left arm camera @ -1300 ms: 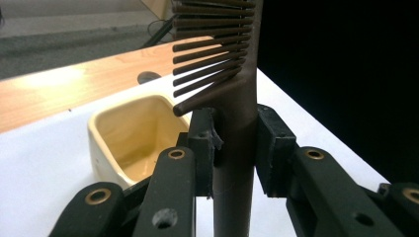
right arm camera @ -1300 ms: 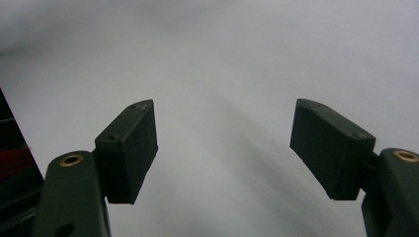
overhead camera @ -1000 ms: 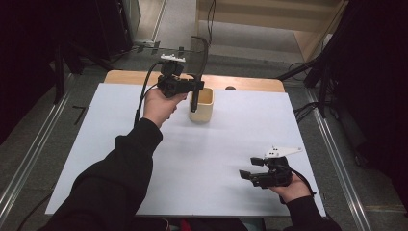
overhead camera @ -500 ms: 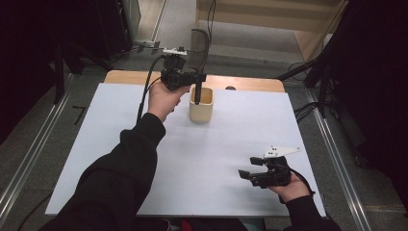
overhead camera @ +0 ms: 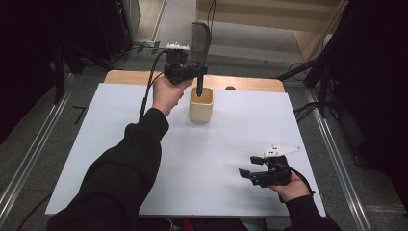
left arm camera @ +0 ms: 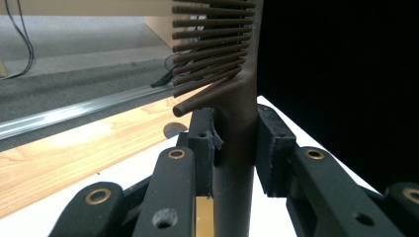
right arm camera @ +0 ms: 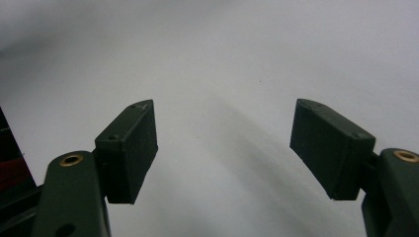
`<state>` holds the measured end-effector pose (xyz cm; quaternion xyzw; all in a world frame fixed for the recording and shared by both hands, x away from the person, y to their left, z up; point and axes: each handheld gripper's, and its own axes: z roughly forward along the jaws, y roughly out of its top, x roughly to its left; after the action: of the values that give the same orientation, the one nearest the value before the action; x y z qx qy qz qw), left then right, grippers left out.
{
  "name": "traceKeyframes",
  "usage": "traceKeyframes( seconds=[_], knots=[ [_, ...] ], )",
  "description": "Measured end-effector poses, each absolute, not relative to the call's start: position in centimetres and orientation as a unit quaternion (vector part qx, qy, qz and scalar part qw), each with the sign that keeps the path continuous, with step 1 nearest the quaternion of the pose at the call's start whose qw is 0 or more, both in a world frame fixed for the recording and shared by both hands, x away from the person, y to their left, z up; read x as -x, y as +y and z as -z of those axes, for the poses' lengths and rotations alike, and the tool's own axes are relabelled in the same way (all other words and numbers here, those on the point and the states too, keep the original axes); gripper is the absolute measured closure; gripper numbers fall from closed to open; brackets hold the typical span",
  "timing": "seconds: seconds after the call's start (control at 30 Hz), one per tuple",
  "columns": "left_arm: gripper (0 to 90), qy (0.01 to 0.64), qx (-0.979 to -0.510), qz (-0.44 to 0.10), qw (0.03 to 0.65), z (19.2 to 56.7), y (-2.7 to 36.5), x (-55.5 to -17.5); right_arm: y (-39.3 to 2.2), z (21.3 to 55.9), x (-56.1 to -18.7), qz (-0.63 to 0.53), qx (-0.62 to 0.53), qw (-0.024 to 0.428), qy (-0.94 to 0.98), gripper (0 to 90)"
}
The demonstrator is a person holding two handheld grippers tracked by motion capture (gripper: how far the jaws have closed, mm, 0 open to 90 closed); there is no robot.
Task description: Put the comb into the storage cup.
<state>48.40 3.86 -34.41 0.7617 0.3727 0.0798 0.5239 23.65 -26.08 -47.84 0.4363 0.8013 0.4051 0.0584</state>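
The left gripper (overhead camera: 192, 73) is clenched on the handle of a dark comb (left arm camera: 232, 74), holding it upright with the teeth at the top. Over the last second it has carried the comb from beside the tan cup (overhead camera: 201, 105) to right above it, so the handle's lower end now dips into the cup's mouth. To my judgement the comb is about to be dropped in, and only the release is left. The right gripper (overhead camera: 252, 174) rests released and empty on the white table (overhead camera: 231, 144), well apart. No brand, label or writing can be read anywhere.
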Motion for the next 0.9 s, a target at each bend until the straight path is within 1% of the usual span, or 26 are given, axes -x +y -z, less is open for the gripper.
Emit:
traceKeyframes(
  seconds=[0.2,0.9],
  knots=[
    [72.5,0.369,-0.766,-0.098,0.517,35.1,3.5,-48.7,-26.1,47.9,-23.7,-0.405,-0.436,0.059,0.801,24.6],
    [72.4,0.369,-0.772,-0.093,0.509,37.1,3.0,-49.1,-26.1,47.8,-23.6,-0.407,-0.434,0.060,0.802,24.6]
  ],
)
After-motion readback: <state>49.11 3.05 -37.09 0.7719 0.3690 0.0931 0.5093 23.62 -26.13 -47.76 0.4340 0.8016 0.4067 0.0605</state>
